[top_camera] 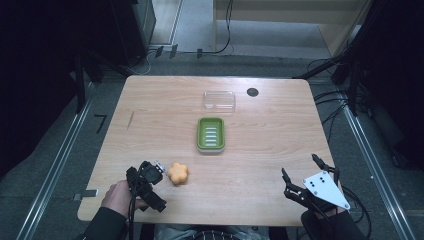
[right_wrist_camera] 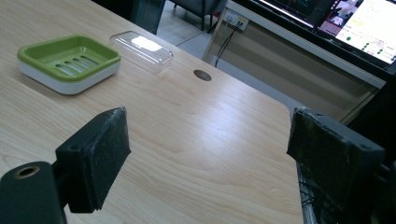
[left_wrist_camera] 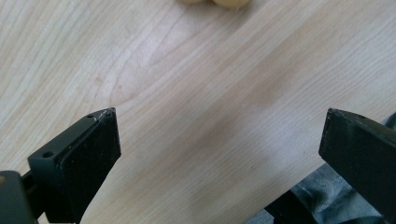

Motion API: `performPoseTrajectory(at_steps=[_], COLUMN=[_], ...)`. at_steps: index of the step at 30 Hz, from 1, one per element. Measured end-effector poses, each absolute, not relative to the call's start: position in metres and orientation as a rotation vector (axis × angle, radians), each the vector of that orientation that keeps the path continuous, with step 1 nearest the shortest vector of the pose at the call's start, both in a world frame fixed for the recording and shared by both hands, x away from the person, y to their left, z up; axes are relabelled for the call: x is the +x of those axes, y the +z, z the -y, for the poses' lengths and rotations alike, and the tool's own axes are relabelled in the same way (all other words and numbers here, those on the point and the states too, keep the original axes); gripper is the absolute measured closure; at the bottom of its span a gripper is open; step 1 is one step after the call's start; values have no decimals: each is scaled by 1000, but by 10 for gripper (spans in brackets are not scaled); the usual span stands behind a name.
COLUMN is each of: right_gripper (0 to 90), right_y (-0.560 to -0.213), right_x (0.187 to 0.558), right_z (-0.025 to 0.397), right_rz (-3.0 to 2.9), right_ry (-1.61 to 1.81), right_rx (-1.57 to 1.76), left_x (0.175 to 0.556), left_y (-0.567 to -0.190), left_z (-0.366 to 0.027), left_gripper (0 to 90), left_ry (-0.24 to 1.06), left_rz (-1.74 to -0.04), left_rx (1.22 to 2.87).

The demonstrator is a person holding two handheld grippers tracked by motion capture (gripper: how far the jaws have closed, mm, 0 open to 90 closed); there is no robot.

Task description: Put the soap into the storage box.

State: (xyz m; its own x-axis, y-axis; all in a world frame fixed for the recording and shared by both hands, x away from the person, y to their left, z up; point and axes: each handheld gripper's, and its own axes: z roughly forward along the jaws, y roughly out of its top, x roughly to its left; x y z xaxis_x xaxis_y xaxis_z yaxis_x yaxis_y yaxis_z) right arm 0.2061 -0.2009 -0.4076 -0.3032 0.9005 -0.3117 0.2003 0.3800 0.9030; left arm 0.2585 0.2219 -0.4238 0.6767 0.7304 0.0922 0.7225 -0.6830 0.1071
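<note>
Left tongs (top_camera: 156, 172) lie low near the table's (top_camera: 150, 100) near-left corner, jaws spread, nothing between them; in the left gripper view bare wood fills the gap. Orange flower-shaped soap (top_camera: 178, 173) sits just beside their tips, on the side toward the right tongs; touching or apart, cannot tell. The near table edge runs close behind the left hand (top_camera: 120, 197).

Right tongs (top_camera: 308, 172) are at the near-right corner, jaws spread wide and holding nothing, the table's right edge just outboard of them. Green soap dish (top_camera: 210, 134) stands well ahead, between the two tongs' lines; clear lid (top_camera: 219, 100) lies just beyond it, apart from it. Open wood separates soap and dish, and right tongs and dish. A dark round hole (right_wrist_camera: 202, 75) lies beyond the lid, near the far edge.
</note>
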Motion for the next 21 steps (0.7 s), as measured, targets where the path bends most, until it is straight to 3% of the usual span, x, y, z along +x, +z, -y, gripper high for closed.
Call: performPoseTrajectory(at_steps=[21], right_gripper=[133], right_y=[-408], right_x=[206], right_z=[201], right_rz=[-1745], right_ry=[982], right_rx=[966], left_x=[280], left_y=[-419], left_z=[-200], left_gripper=[0], left_ry=[210], left_rz=[-1150], left_rx=[2816])
